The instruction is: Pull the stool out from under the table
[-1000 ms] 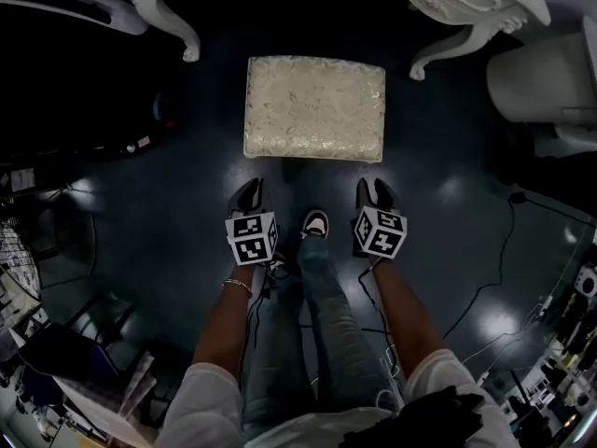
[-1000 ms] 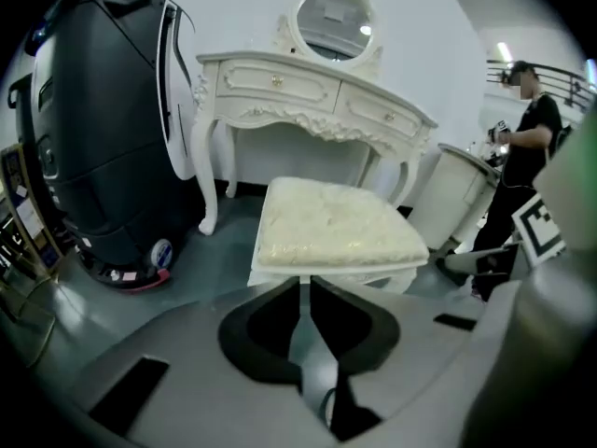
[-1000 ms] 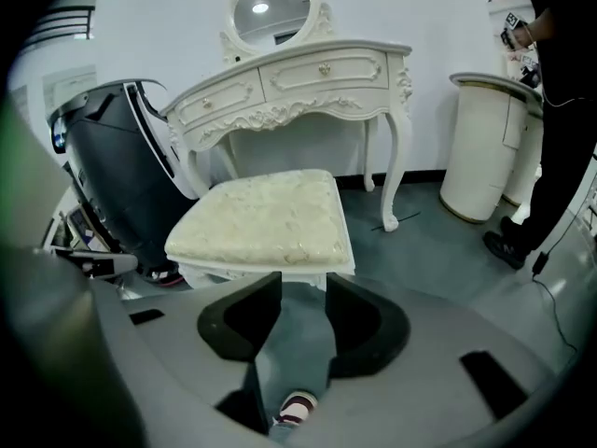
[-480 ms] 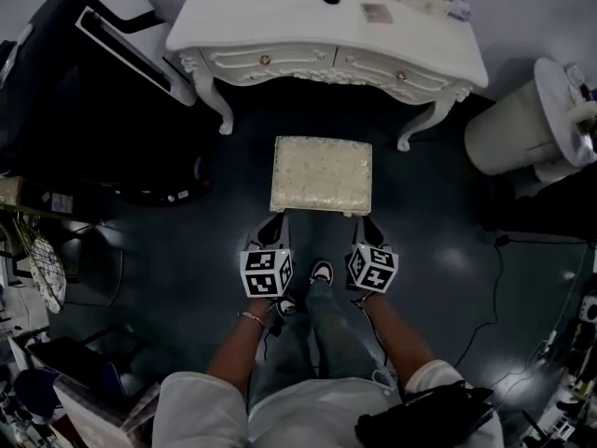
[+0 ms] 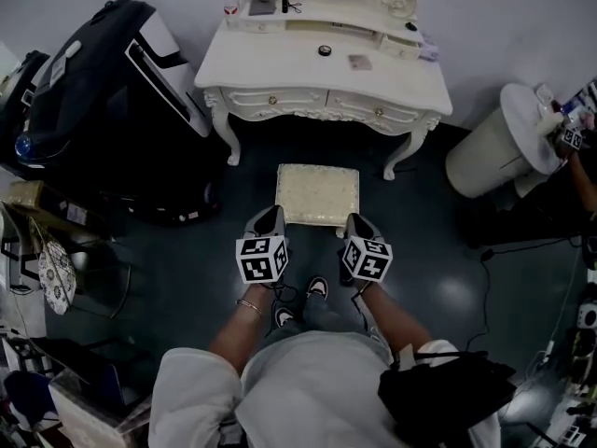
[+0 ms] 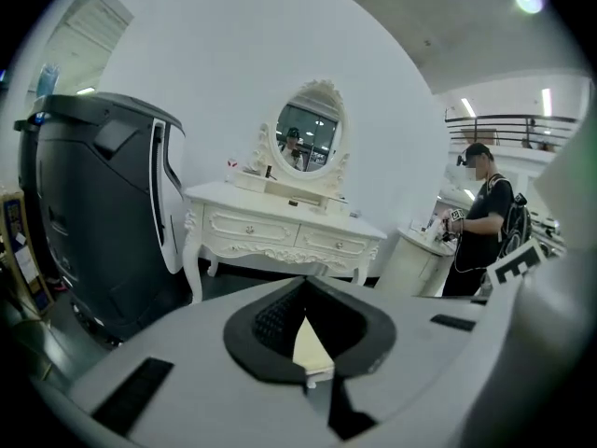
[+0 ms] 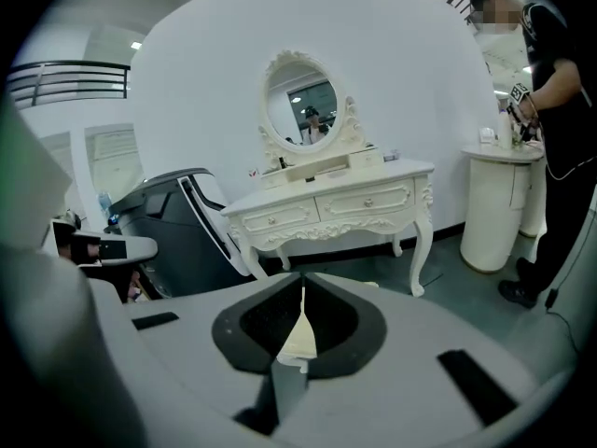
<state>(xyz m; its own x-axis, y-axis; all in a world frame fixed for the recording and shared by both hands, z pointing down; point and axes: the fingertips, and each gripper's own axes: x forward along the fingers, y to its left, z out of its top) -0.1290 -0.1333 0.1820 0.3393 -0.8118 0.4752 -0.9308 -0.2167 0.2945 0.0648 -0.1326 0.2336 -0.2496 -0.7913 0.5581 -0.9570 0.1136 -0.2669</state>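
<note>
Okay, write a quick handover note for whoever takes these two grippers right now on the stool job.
Left gripper: jaws together, holding nothing, tip by the stool's near left corner.
Right gripper: jaws together, holding nothing, tip by the near right corner.
Stool: upright on the floor, in front of the dressing table, apparently clear of its front edge.
Done: the stool is out from under the table.
Left: probably nothing on the pull; just draw both grippers away.
</note>
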